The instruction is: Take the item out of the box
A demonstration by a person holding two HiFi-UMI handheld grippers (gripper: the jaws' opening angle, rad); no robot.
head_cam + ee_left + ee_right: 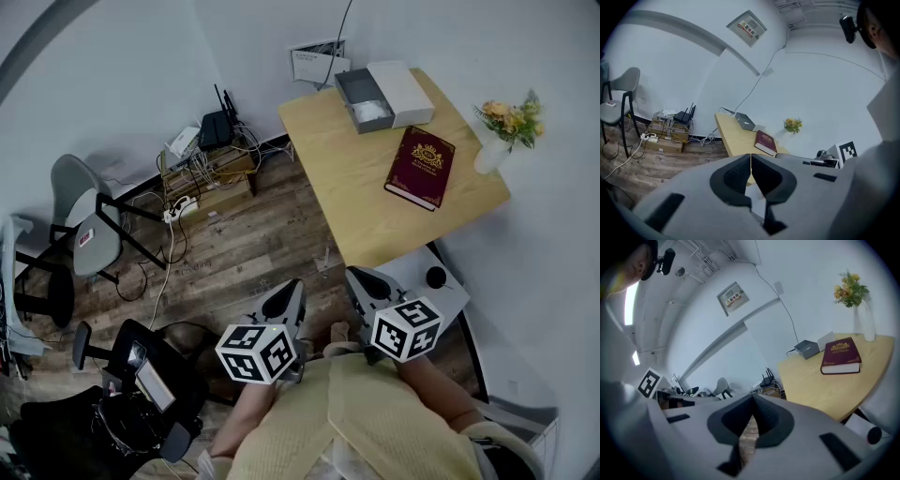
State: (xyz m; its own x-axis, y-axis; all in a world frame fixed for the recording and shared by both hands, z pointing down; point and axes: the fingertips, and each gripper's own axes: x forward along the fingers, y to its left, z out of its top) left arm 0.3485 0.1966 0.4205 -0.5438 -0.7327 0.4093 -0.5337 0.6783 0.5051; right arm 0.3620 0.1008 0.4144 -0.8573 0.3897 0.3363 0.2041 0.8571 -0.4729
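While shut fingers [284,302] hover, the box [349,92] lies well apart.

It looks like a small office: white walls [112,75], a wood floor [244,253], a table [375,178], grey chairs [80,211], a router [216,127] with many cables [202,169], and a wall notice [746,28].

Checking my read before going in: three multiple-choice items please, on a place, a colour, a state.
1. Where does the open box sit?
A. table's end by the wall
B. table's near edge
C. table's middle
2. What colour is the book?
A. green
B. dark red
C. white
3. How are the left tongs and right tongs?
A. wide open
B. shut on the book
C. shut, empty
Answers: 1 A, it sits by the wall; 2 B, cover is dark red; 3 C, both closed with nothing between.
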